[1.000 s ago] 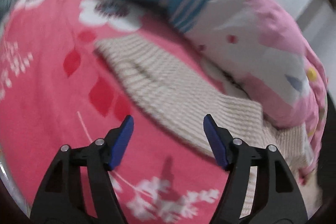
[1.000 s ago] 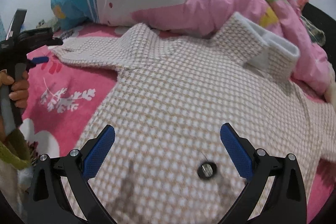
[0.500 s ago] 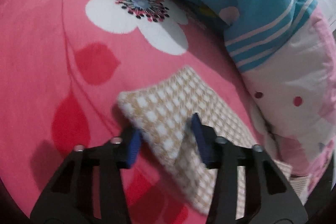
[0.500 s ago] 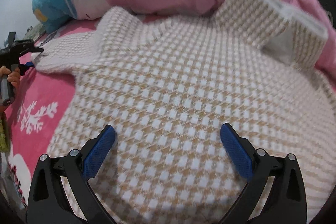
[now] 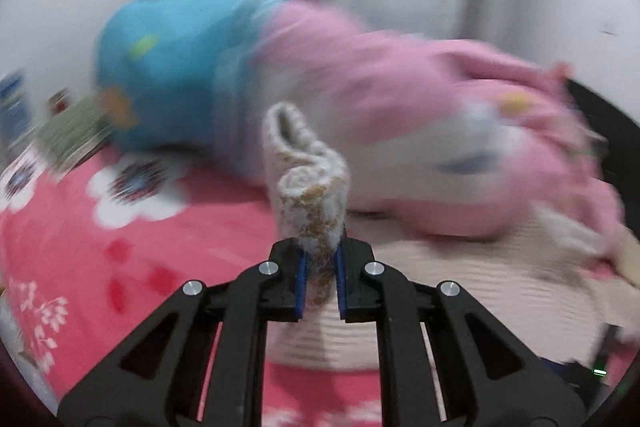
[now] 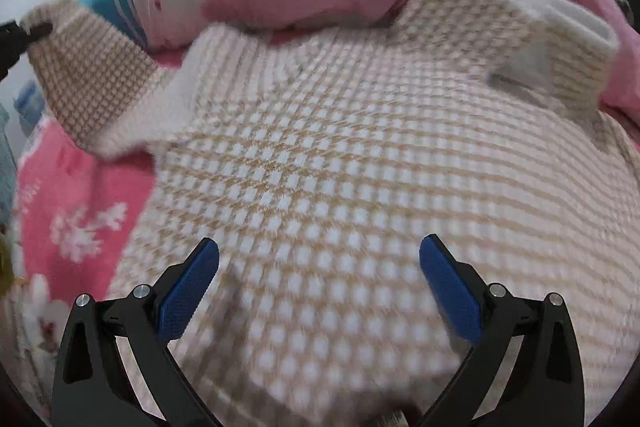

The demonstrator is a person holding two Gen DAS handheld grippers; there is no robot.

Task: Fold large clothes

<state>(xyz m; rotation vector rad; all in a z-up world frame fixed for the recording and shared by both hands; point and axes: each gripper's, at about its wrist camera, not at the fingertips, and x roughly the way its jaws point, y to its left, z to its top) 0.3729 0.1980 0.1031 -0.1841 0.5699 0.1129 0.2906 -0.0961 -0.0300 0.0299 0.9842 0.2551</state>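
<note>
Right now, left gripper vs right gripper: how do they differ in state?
The left gripper is shut on the sweater's sleeve cuff, while the right gripper is open and holds nothing. The left gripper has the cuff raised off the pink bedspread; the right gripper hovers over the sweater body, which lies spread flat. Both have black frames with blue pads.

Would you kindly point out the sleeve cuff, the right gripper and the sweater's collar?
sleeve cuff (image 5: pixel 308 187), left wrist view, rolled end above the pads.
right gripper (image 6: pixel 319 277), right wrist view, midway between fingertips.
collar (image 6: pixel 532 39), right wrist view, upturned flap.
</note>
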